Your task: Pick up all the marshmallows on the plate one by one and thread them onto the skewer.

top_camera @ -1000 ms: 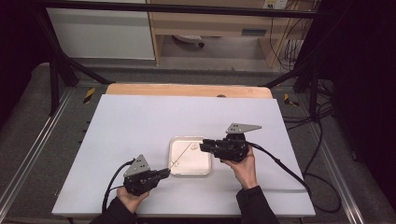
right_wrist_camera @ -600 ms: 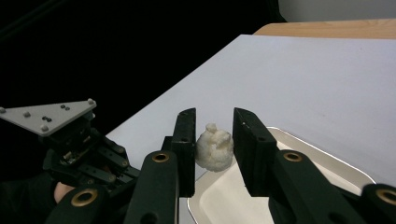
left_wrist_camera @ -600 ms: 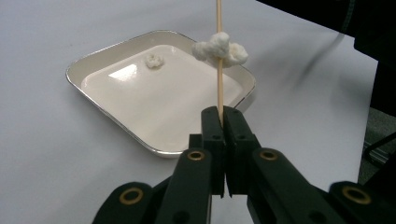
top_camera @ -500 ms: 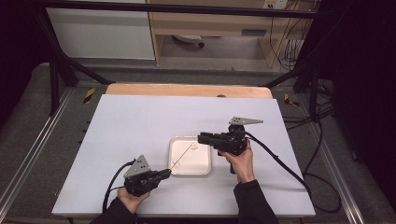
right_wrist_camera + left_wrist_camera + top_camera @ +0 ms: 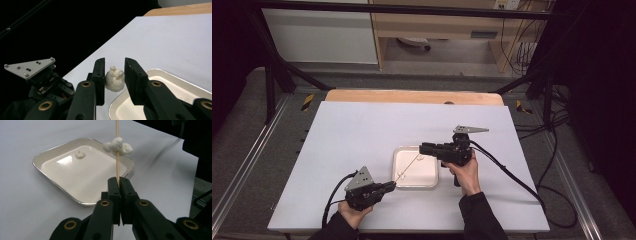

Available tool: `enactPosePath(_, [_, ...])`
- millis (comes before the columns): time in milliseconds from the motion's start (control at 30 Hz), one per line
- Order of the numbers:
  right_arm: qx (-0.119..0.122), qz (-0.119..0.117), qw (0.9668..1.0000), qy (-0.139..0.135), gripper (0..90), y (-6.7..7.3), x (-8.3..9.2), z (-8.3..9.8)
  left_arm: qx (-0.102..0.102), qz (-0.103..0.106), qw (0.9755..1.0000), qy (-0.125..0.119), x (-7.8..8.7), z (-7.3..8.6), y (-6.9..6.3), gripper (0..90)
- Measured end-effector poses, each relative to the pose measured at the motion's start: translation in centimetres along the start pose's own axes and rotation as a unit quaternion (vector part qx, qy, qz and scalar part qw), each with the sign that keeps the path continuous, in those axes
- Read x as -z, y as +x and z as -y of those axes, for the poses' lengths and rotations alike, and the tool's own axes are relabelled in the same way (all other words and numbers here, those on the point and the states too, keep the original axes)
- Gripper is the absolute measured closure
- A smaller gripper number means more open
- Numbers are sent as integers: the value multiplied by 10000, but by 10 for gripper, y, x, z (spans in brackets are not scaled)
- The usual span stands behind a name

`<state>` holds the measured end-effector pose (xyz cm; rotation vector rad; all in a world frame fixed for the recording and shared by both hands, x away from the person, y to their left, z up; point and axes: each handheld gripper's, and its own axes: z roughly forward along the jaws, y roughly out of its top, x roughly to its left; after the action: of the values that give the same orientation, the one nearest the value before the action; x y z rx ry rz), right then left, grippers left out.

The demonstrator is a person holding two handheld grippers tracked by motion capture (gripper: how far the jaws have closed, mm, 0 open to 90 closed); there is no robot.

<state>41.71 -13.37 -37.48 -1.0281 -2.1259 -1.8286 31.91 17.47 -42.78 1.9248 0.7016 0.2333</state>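
Fingers (image 5: 100, 75) of right gripper (image 5: 114, 72) around popcorn piece (image 5: 115, 80), above tray (image 5: 160, 75) edge.

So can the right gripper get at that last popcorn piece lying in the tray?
Probably not yet: the right gripper already has a popcorn piece between its jaws. The piece in the tray lies uncovered.

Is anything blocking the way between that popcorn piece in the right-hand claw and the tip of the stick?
Nothing visible does. The popcorn piece sits in the right gripper, and the skewer points toward it over the tray.
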Motion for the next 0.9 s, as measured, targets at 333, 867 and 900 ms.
enactPosePath(333, [-100, -152, 9998, 83, 717, -2, -6, 5, 0, 10, 10000, -4, 0, 0, 0, 882])
enactPosePath(867, [-179, -235, 9993, 244, 732, 0, -16, 17, 12, 23, 10000, 40, -3, 1, 0, 882])
enactPosePath(900, [-191, -255, 9991, 294, 733, 0, -18, 19, 15, 15, 10000, 44, -3, 0, 0, 882])
